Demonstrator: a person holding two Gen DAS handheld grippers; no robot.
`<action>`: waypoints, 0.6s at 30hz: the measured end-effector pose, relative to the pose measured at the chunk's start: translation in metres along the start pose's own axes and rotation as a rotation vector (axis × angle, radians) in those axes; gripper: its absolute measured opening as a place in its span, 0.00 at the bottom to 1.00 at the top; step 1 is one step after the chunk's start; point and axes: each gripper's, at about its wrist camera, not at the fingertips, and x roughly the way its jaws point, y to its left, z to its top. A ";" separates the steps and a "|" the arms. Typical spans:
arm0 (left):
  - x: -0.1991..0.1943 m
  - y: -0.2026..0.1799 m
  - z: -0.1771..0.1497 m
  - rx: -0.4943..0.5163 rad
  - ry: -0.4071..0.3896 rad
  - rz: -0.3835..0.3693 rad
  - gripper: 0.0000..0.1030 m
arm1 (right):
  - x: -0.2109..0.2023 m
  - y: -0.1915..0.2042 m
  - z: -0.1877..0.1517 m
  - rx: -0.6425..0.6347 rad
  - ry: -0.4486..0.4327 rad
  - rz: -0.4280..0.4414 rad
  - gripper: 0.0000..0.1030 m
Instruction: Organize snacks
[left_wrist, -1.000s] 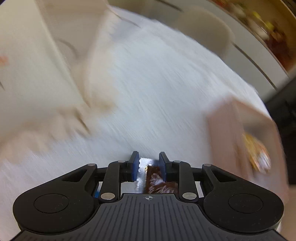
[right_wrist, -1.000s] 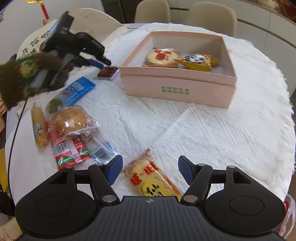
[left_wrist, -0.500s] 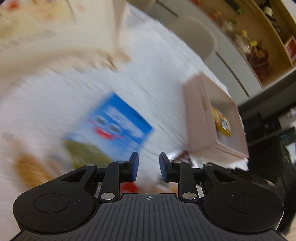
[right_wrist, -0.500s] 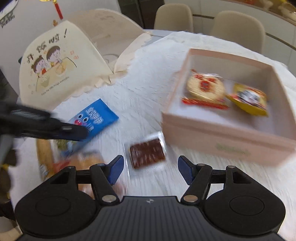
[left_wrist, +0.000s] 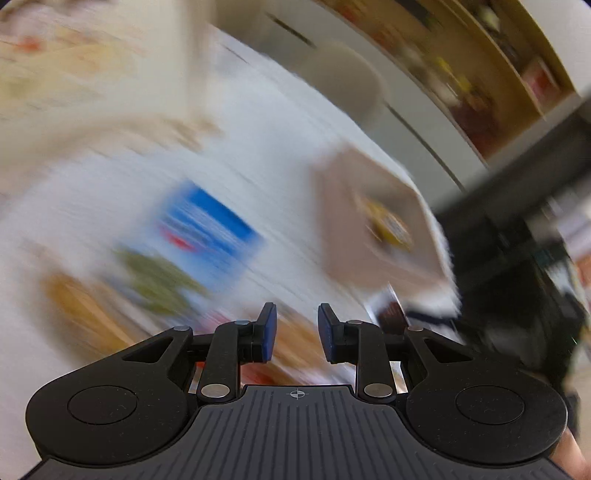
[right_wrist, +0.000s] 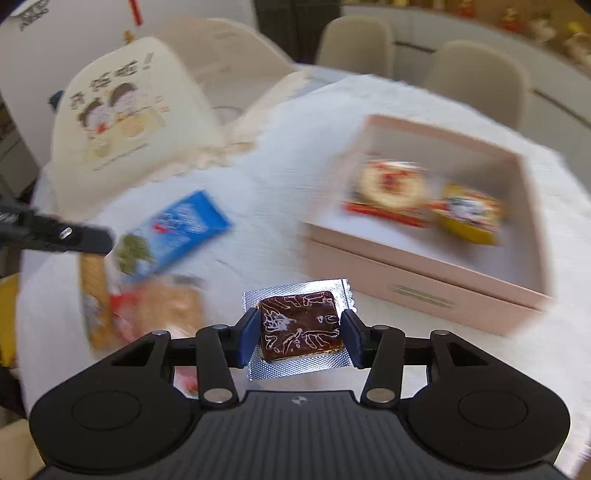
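The right gripper (right_wrist: 300, 341) has just been closing its jaws; the blue pads now bear on both side edges of the brown square snack in a clear, silver-edged foil wrapper (right_wrist: 298, 325), so the grip reads as clamped on that packet. The packet sits sharp against a blurred table, which suggests it is carried rather than lying loose.

Hazard 1: the pads hold the soft wrapper margin as much as the block; the packet may pivot or slip out during transfer.

Hazard 2: the open pink cardboard box (right_wrist: 424, 273) lies at 2 o'clock from the packet; a low approach could strike its near wall and shove it.

The left gripper (left_wrist: 297, 334) stands slightly apart, nothing between its pads; it hovers above the blue snack packet (left_wrist: 210, 225) at 11 o'clock. Its view is badly smeared; a grab made at this speed could miss.
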 end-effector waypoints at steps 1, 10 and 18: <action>0.013 -0.014 -0.007 0.011 0.058 -0.043 0.28 | -0.004 -0.009 -0.007 -0.001 -0.001 -0.040 0.46; 0.085 -0.050 -0.056 -0.029 0.188 0.036 0.28 | -0.011 -0.039 -0.073 0.027 0.079 -0.084 0.46; 0.036 -0.005 -0.036 -0.229 -0.074 0.317 0.22 | -0.033 -0.011 -0.079 -0.140 -0.010 -0.026 0.54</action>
